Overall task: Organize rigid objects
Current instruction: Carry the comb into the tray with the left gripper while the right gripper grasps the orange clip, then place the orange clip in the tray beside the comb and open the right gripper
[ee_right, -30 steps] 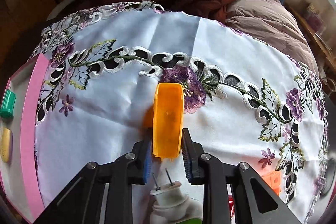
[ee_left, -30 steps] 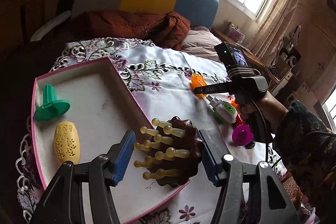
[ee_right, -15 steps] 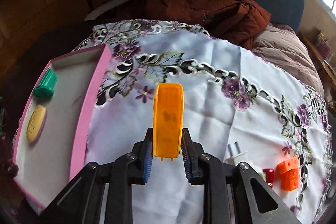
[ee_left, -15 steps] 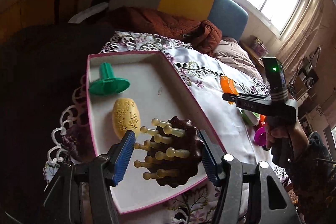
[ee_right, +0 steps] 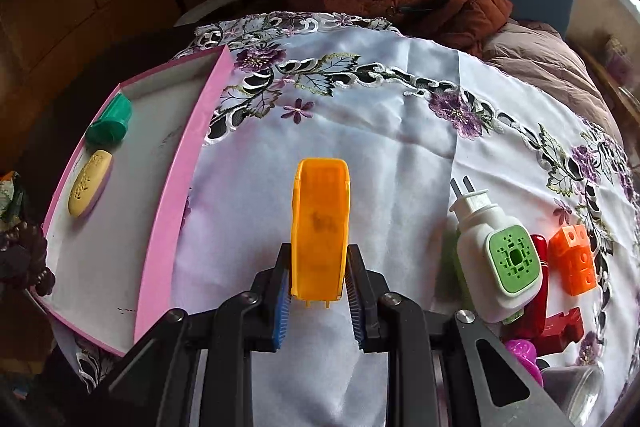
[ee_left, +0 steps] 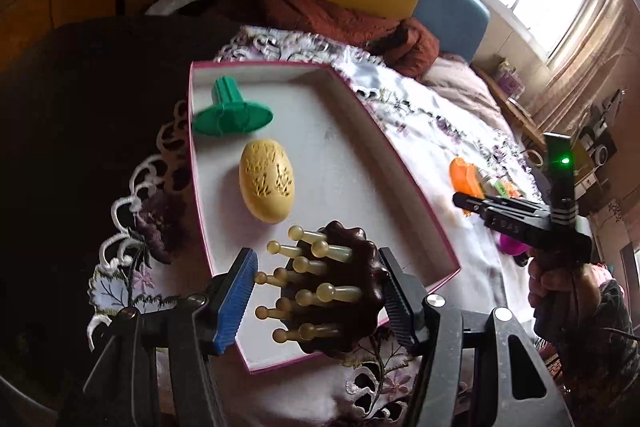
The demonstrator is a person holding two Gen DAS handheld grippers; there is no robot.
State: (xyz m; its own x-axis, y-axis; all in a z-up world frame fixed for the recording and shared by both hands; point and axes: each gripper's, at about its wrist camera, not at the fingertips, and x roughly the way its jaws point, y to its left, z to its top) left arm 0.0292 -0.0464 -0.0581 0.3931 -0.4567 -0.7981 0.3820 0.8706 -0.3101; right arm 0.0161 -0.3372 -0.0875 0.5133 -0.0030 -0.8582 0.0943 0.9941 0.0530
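My left gripper [ee_left: 316, 291] is shut on a dark brown massage comb [ee_left: 340, 291] with cream pegs, held over the near corner of the pink-rimmed white box [ee_left: 352, 163]. In the box lie a green stamp-like piece [ee_left: 230, 111] and a yellow carved oval [ee_left: 267, 179]. My right gripper [ee_right: 319, 281] is shut on an orange plastic scoop-shaped piece [ee_right: 320, 227], held above the white embroidered tablecloth [ee_right: 380, 131], to the right of the box [ee_right: 176, 187]. The right gripper and its orange piece [ee_left: 464, 177] also show in the left wrist view.
On the cloth at the right lie a white plug-in device with a green face [ee_right: 496, 251], an orange block [ee_right: 572, 259], dark red pieces [ee_right: 560, 323] and a magenta piece [ee_right: 520, 351]. A brown jacket [ee_right: 400, 7] and a sofa stand behind the table.
My left gripper with the comb has swung left, over the box's near corner. My right gripper has pulled back and lifted with the orange piece, bringing the plug-in device and blocks into view.
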